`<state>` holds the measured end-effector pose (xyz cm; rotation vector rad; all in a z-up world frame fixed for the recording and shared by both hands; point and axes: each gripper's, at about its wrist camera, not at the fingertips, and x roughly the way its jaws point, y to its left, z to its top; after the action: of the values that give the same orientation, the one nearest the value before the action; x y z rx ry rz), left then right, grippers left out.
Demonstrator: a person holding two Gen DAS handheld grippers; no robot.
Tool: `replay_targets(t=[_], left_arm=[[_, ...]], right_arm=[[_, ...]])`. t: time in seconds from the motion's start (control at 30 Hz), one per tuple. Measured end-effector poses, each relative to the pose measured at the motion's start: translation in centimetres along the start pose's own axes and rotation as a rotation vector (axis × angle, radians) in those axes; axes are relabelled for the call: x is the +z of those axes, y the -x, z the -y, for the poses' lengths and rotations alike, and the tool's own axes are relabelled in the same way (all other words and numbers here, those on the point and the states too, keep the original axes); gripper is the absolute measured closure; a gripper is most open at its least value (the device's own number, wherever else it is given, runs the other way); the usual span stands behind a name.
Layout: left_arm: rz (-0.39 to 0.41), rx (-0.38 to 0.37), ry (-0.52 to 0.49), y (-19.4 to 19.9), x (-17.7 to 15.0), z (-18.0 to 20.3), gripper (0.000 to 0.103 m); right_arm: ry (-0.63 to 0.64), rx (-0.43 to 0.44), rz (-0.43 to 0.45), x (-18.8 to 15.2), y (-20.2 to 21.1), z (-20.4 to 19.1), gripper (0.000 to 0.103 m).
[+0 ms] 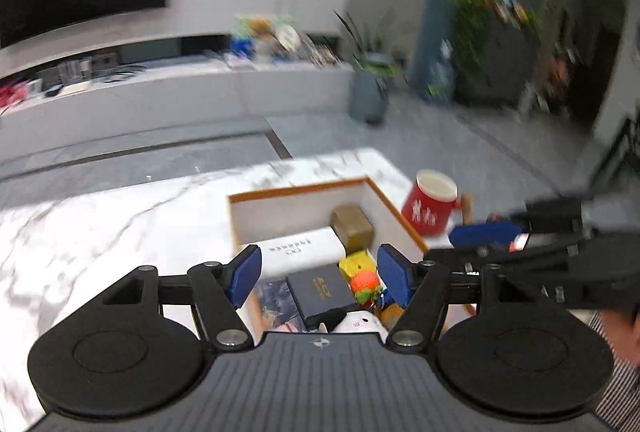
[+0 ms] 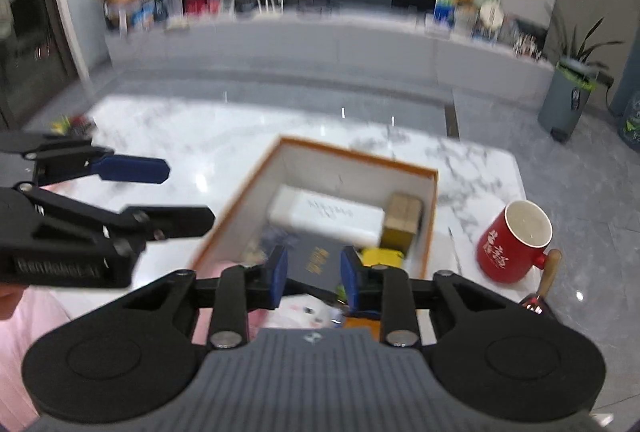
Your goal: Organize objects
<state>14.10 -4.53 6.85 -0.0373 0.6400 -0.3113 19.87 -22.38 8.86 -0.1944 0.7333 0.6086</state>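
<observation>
An open white box with an orange rim (image 1: 296, 189) (image 2: 352, 151) sits on the marble table. It holds a white carton (image 1: 300, 252) (image 2: 328, 216), a brown box (image 1: 352, 226) (image 2: 402, 222), a dark book (image 1: 320, 290) (image 2: 316, 260), a yellow item (image 1: 356, 264) (image 2: 380, 256) and an orange ball (image 1: 364, 282). My left gripper (image 1: 320, 274) is open above the box, empty. My right gripper (image 2: 314, 278) hovers over the box with its jaws partly apart and nothing between them; it also shows at the right of the left wrist view (image 1: 484, 234).
A red mug (image 1: 432, 205) (image 2: 514, 242) stands on the table right of the box. A marble table (image 1: 100, 232) (image 2: 180, 135) stretches to the left. A grey planter (image 1: 368, 97) (image 2: 564, 103) stands on the floor beyond. A white TV cabinet lines the far wall.
</observation>
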Motion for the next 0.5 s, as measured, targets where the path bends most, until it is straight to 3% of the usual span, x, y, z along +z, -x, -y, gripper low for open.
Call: replay_targets(t=[0.07, 0.2, 0.5], left_arm=[[0.054, 0.021, 0.038, 1.9, -1.4, -0.2, 0.025], [0.141, 0.114, 0.061, 4.3, -4.9, -0.1, 0.021], [0.227, 0.298, 0.069, 6.2, -9.6, 1.6, 0.005]], right_arm=[[-0.035, 0.008, 0.077, -1.5, 1.8, -1.3, 0.058], [-0.061, 0.012, 0.158, -4.4, 3.7, -4.2, 0.054], [-0.072, -0.092, 0.275, -9.6, 5.1, -8.4, 0.032]])
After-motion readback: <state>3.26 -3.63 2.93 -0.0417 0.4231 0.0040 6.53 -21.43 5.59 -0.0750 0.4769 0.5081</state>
